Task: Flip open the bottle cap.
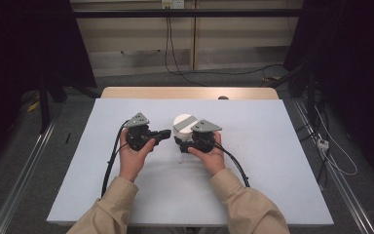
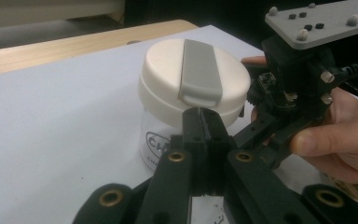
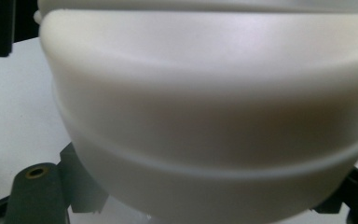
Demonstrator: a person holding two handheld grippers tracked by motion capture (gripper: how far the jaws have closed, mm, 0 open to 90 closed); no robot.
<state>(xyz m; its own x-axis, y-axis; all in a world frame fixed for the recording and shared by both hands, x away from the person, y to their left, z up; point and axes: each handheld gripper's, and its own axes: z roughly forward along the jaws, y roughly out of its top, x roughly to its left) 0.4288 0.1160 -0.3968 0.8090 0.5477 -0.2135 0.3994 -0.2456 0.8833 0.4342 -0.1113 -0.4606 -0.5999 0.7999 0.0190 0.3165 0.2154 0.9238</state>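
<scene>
Jar (image 2: 168, 135) base hidden behind left hand-held gripper (image 2: 204, 122)

A jar (image 1: 184, 127) stands on the table (image 1: 272, 161) near its middle, between two hand-held grippers: the left gripper (image 1: 164, 133) just beside it on its left, the right gripper (image 1: 187, 143) around its body from the near side, hands behind them.

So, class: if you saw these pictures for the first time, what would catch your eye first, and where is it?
First, the jar with its cream lid and grey flap, standing mid-table on the pale sheet. The right tongs are shut on the jar, just under the lid. The left tongs are shut with nothing between them, their tips right at the lid's edge; touching or not, I can't tell.
</scene>
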